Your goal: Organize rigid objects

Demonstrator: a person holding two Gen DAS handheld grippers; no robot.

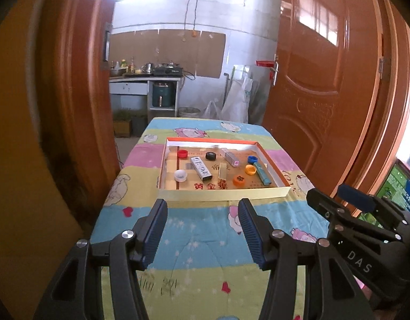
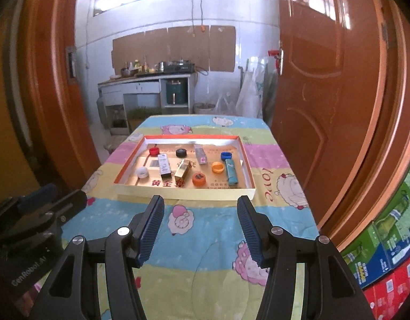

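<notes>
A table draped in a soft pastel cartoon-sheep cloth (image 2: 205, 229) stood before glossy orange-brown wooden doors (image 2: 325, 80). Ahead of both grippers, clear of their tips, lay a shallow rectangular cardboard tray with an orange rim (image 2: 183, 193). Inside it sat round plastic caps: red (image 2: 153, 151), black (image 2: 181, 152), blue (image 2: 226, 155), white (image 2: 141, 172) and two orange (image 2: 199, 179), plus a shiny gold box (image 2: 182, 170), a silvery printed box (image 2: 164, 166), a small grey box with a pink end (image 2: 200, 157) and a long teal box (image 2: 231, 172). The right gripper (image 2: 201, 205) hovered over the cloth with ribbed blue pads spread wide, holding nothing. The left gripper (image 1: 202, 208), beside it, was likewise agape and empty. Further right, stacked green and red cartons (image 2: 386, 253) stood.
</notes>
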